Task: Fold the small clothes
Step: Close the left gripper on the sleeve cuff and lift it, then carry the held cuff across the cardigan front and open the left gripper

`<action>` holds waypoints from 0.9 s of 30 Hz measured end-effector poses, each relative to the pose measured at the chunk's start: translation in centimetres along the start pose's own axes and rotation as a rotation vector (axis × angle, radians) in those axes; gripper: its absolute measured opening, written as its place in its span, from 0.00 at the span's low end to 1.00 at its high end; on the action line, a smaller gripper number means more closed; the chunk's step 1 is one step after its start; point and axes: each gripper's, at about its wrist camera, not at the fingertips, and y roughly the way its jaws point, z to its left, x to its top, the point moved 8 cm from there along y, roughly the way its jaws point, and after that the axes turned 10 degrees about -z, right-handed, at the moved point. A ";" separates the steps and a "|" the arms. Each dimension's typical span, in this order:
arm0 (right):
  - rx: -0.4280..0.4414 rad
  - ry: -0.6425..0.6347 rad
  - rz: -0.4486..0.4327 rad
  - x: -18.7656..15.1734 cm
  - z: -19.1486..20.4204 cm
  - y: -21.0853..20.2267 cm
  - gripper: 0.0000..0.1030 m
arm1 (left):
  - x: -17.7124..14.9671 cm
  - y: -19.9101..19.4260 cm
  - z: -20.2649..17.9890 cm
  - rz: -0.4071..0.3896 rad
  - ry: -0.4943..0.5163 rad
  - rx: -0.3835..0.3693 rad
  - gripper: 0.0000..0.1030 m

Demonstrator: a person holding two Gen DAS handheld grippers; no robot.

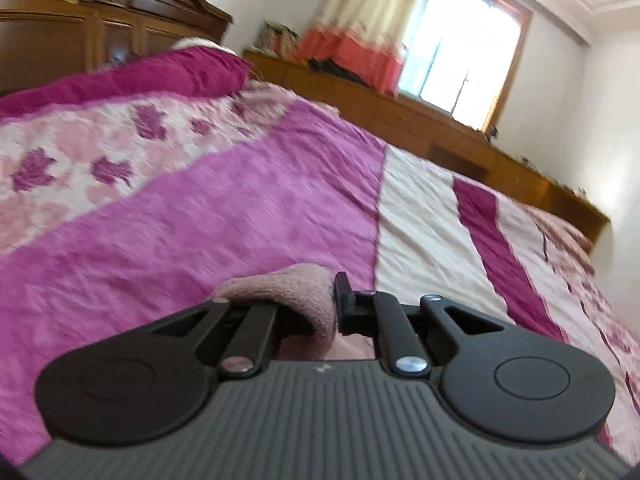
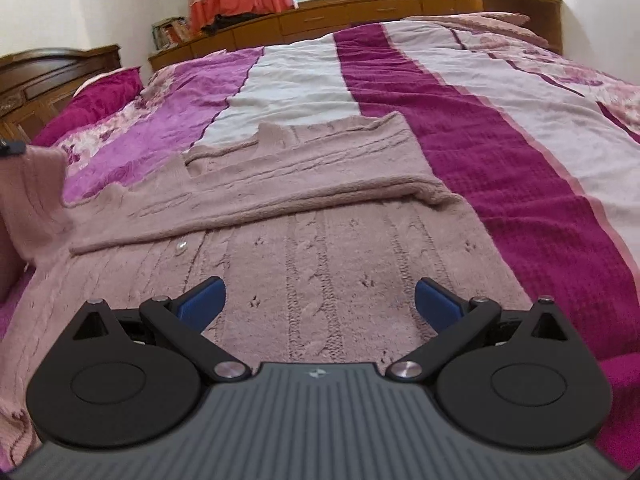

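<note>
A dusty-pink cable-knit sweater (image 2: 304, 216) lies flat on a bed's striped quilt (image 2: 500, 184), one sleeve folded across its body in a thick, soft roll and a small pale button (image 2: 181, 246) showing just below that fold. The knit is fuzzy, ribbed in vertical cables, with tiny eyelet holes scattered between them. The right tool (image 2: 320, 304) hovers just above the sweater's lower half, its 2 blue-padded fingers (image 2: 202, 304) spread wide and holding nothing. The left tool (image 1: 320, 304) is closed on a bunched fold of the same pink knit (image 1: 296, 292), lifted off the quilt — in the right-wrist view that raised part hangs at the far left edge, cut off by the frame. The quilt runs in bands of magenta, cream and floral pink, its surface crinkled. Much of the left-wrist view is blurred, and the left tool's finger on the left is hidden under the fabric. A wooden headboard (image 1: 100, 12) stands behind the bed.
</note>
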 end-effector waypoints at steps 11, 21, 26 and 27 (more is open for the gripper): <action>-0.011 0.054 -0.004 -0.1 -1.3 -0.1 1.00 | -7.3 1.4 -2.3 0.163 -0.021 -0.002 0.10; 0.003 0.065 0.003 -0.2 -1.1 0.1 1.00 | -10.7 0.5 -1.4 0.264 0.026 0.045 0.62; 0.007 0.073 0.003 -0.2 -1.0 0.2 1.00 | -11.3 -1.4 -0.5 0.303 0.048 0.038 0.62; 0.010 0.076 0.005 -0.1 -0.9 0.2 1.00 | -11.3 -2.0 -0.4 0.302 0.055 0.034 0.62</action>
